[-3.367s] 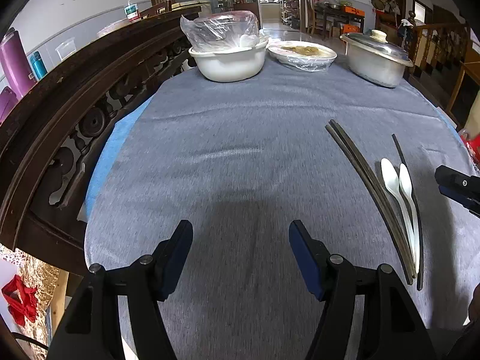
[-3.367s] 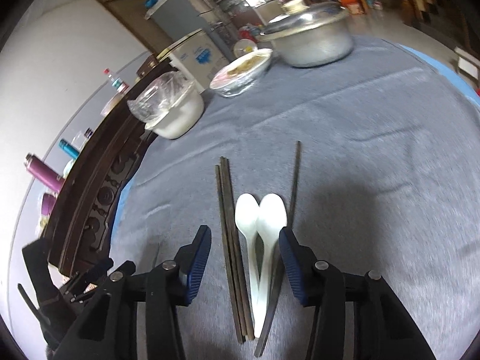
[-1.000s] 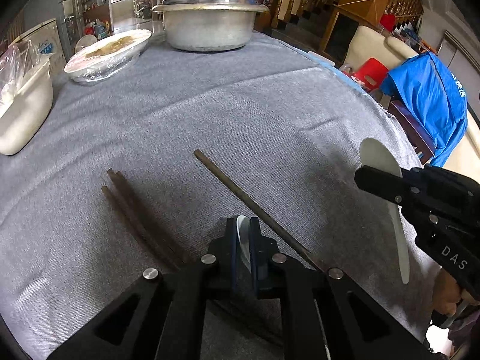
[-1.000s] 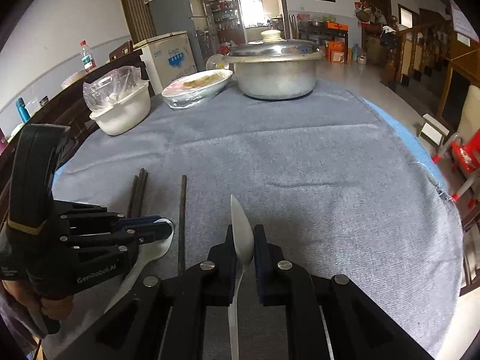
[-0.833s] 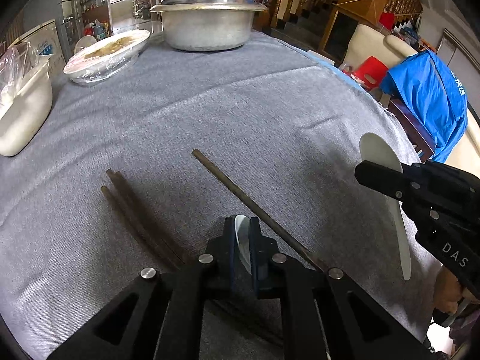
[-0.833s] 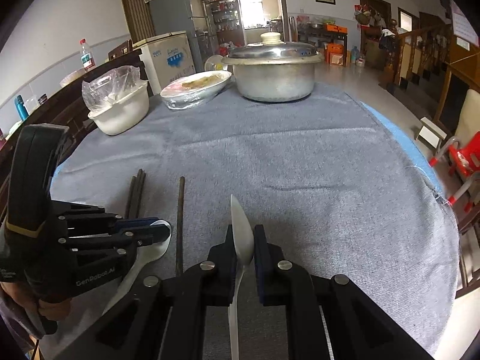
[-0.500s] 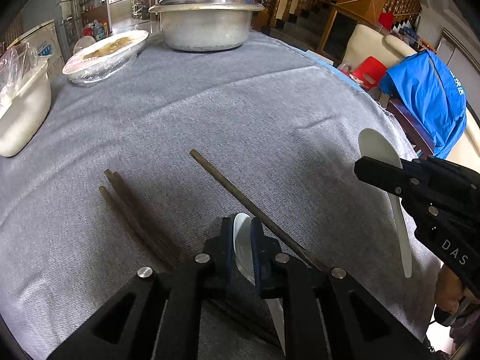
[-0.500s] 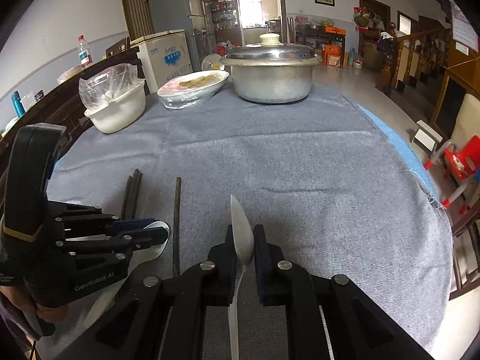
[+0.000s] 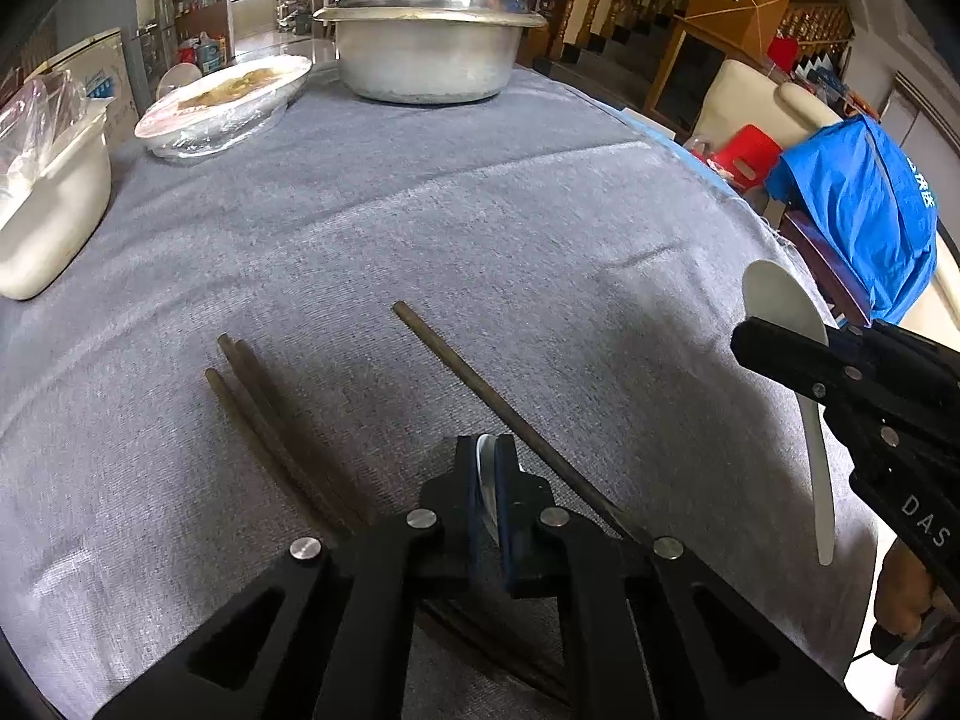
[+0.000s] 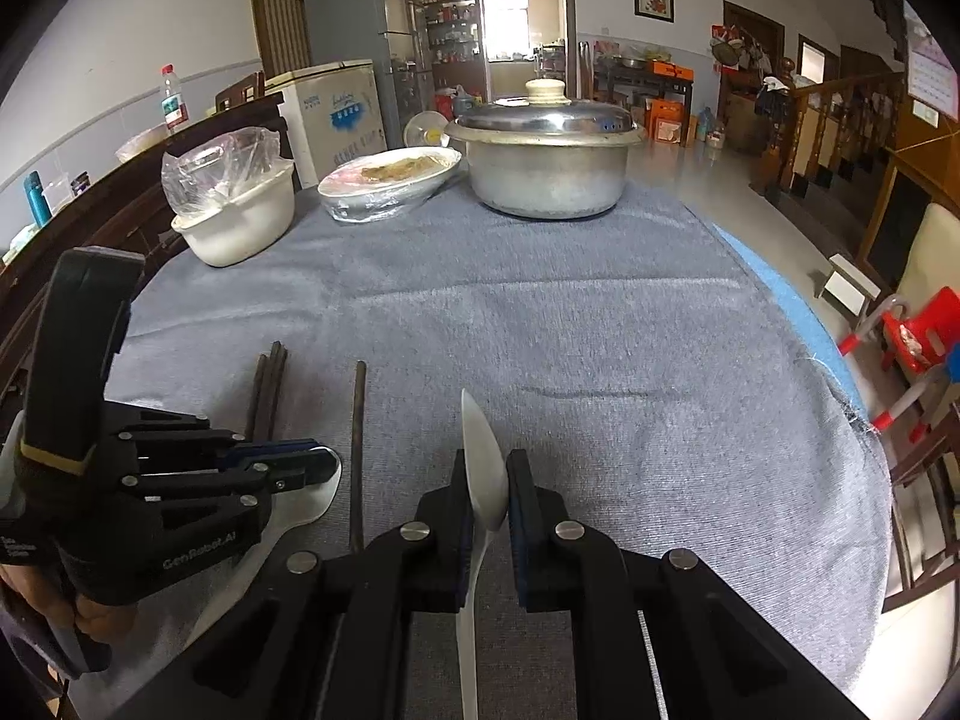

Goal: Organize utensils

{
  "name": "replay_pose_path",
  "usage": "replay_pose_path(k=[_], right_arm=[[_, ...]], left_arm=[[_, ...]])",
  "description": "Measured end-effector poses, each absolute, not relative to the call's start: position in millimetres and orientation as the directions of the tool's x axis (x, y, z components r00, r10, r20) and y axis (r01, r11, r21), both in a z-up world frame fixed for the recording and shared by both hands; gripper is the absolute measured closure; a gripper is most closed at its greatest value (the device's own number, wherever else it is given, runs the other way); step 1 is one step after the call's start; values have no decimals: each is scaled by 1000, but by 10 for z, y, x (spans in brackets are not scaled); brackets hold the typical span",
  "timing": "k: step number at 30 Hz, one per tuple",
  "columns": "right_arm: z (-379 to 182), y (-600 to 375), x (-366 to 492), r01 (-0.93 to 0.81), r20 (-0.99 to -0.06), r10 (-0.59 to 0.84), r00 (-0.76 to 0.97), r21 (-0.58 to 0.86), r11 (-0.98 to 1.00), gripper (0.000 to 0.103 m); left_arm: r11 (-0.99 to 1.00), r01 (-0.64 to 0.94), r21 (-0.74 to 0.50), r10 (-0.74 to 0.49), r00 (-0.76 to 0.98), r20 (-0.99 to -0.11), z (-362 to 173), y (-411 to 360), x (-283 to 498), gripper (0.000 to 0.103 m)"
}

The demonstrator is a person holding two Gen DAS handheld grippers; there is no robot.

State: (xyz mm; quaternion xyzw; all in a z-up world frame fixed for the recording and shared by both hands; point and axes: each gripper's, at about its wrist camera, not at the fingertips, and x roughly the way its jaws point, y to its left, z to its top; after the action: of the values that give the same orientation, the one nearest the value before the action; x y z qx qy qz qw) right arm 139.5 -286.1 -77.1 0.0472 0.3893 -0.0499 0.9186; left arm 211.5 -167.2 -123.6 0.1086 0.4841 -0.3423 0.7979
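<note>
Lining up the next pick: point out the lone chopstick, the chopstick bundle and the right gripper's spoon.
Lone chopstick (image 9: 480, 396), left wrist view, mid-shaft.
Chopstick bundle (image 9: 264, 414), left wrist view, mid-length.
Right gripper's spoon (image 10: 483, 456), right wrist view, bowl.

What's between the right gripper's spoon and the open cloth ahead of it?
Nothing visible. The right gripper is shut on its spoon, and the cloth ahead is bare up to the pot. The lone chopstick and the left gripper, shut on the other spoon, sit off to the left.

Grey cloth (image 10: 570, 330) open mid-table; pot (image 10: 546, 162), dish (image 10: 390, 183), bowl (image 10: 234, 222) seemingly crowd far edge.
</note>
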Motion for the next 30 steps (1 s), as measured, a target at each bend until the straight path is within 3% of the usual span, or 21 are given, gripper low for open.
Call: replay_pose_path(k=[6,12,19,30], right_arm=[[-706,-2878,1331,136,-719,-41,694,75,988,92],[-584,-2976,1083,136,-690,56,721,220,966,92],[-464,-3121,590,85,-567,245,786,491,867,92],[-255,-2872,-155,-38,-326,300,896,617,786,92]], left_arm=[[760,626,-174,-465,338,-818,-1074,-1551,2089,99],[782,592,-195,-494,398,-773,-784,-1335,2000,99],[832,512,-213,-493,506,-708,-420,-864,1748,99],[949,164,-270,-301,730,-613,-220,287,1031,99]])
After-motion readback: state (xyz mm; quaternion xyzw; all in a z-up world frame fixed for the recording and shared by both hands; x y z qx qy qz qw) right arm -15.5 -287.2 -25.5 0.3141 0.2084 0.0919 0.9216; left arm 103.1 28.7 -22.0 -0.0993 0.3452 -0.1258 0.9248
